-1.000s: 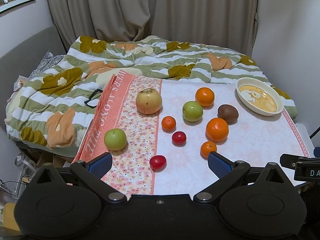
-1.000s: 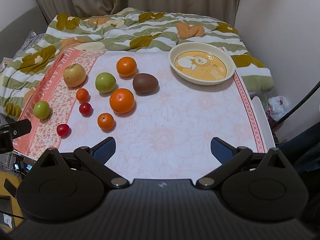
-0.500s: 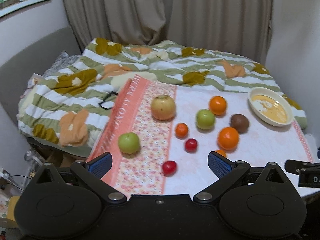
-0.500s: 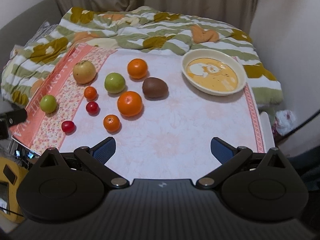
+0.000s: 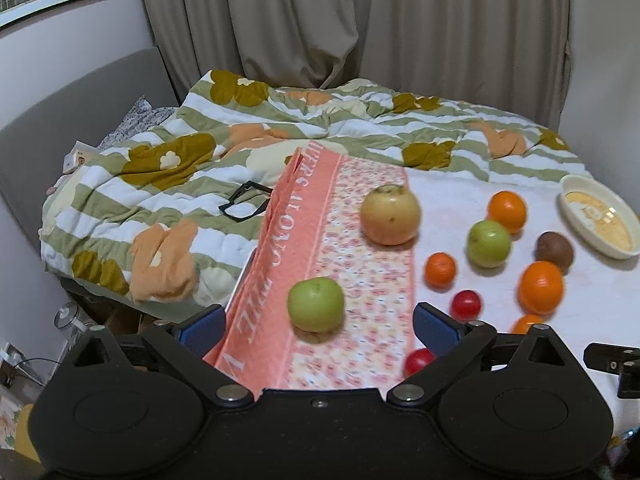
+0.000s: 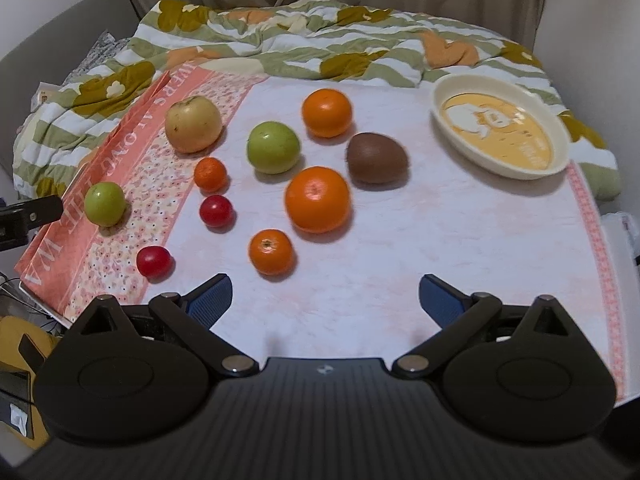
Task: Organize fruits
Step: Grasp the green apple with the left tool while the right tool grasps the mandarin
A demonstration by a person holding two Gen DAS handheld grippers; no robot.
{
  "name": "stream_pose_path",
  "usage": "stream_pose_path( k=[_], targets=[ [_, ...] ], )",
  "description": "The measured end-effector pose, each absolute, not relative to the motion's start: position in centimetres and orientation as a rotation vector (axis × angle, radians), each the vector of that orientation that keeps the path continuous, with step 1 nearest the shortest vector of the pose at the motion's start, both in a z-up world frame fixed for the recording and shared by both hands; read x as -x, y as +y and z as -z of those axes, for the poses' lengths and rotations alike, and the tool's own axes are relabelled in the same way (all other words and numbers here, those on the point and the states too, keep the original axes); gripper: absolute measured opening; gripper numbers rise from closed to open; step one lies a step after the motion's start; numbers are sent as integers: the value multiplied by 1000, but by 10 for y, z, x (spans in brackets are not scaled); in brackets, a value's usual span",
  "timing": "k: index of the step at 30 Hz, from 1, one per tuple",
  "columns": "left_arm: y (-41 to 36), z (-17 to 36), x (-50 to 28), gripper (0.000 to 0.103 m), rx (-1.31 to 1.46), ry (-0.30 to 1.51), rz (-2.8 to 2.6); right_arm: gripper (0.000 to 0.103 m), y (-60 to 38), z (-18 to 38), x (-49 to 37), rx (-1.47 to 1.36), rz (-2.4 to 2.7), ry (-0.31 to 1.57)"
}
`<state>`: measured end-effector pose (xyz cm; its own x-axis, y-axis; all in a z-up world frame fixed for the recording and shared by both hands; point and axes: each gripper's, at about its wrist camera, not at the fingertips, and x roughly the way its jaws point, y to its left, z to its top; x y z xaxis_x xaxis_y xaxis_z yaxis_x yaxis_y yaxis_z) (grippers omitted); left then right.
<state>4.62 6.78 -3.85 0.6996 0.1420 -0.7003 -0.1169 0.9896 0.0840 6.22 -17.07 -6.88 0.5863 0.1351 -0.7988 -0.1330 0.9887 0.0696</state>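
Both grippers have dropped closer to the fruit; left gripper [image 5: 316, 326], jaws just narrowing slightly, stands wide around the green apple [image 5: 316, 305] at twelve o'clock without touching it, while right gripper [image 6: 325, 294] gapes empty.

The tablecloth [image 6: 400, 248] lies bare from 5 o'clock up to the bowl [image 6: 560, 160] at 2 o'clock, open room for a gripper. From 9 to 12 o'clock fruit crowds it: kiwi [image 6: 376, 158], big orange [image 6: 318, 199] and green apple [image 6: 273, 147] sit close together. Gaps among the tomatoes [image 6: 216, 211] and small oranges [image 6: 271, 251] are narrow.
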Motion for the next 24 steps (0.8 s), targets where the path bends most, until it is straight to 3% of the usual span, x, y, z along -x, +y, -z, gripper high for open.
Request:
stream_pose_path(
  k=[6, 15, 18, 22, 24],
  targets=[
    [80, 69, -71, 94, -67, 796, -139, 103, -150, 92, -74, -23, -142, 933],
    [88, 99, -106, 78, -70, 842, -96, 103, -127, 113, -90, 1, -120, 953],
    [90, 107, -115, 75, -70, 866, -93, 96, -122, 117, -95, 5, -117, 960],
    [93, 115, -122, 58, -62, 895, -64, 89, -117, 121, -102, 11, -112, 968],
    [93, 117, -122, 58, -64, 893, -55, 84, -116, 123, -105, 10, -111, 970]
  ],
)
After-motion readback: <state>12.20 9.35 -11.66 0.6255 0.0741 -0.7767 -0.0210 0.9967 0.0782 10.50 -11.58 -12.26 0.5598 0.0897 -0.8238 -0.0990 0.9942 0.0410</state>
